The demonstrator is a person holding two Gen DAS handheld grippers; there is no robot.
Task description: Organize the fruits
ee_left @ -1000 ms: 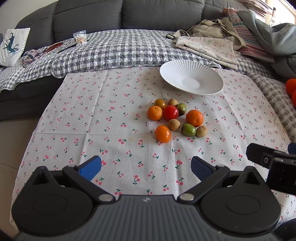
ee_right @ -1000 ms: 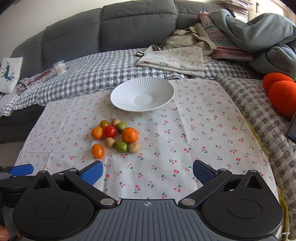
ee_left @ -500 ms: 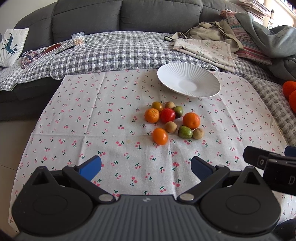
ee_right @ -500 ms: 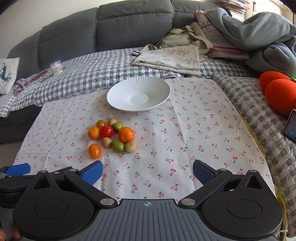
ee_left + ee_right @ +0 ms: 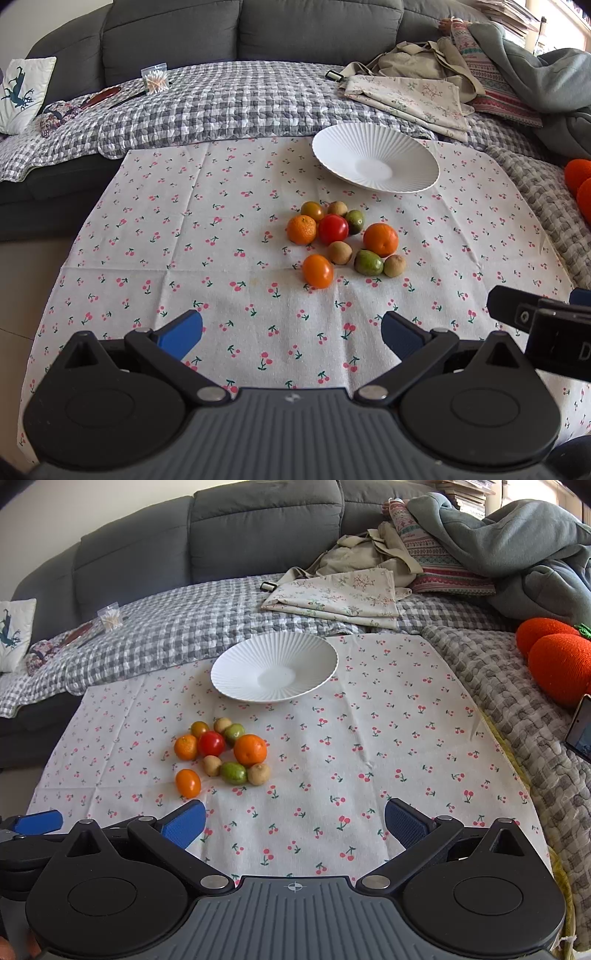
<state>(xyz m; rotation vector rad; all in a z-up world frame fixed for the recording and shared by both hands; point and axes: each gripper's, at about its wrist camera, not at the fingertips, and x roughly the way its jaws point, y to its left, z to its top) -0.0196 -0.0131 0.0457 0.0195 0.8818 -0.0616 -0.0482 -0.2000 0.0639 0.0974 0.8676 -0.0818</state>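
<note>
A cluster of several small fruits lies on the cherry-print cloth: a red tomato, an orange, a mandarin, an orange tomato, a green fruit and brown kiwis. An empty white ribbed plate stands behind them. The cluster also shows in the right wrist view, with the red tomato and plate. My left gripper is open and empty, well short of the fruits. My right gripper is open and empty, to their right.
A grey sofa with a checked blanket runs behind the cloth. Folded cloths and a bag lie behind the plate. Orange knitted cushions and a phone sit at the right. The right gripper's body shows at the left view's right edge.
Both grippers have drifted slightly back and up, so the fruits and plate sit a little farther away in both views. Both stay open. Nothing on the cloth moved.
</note>
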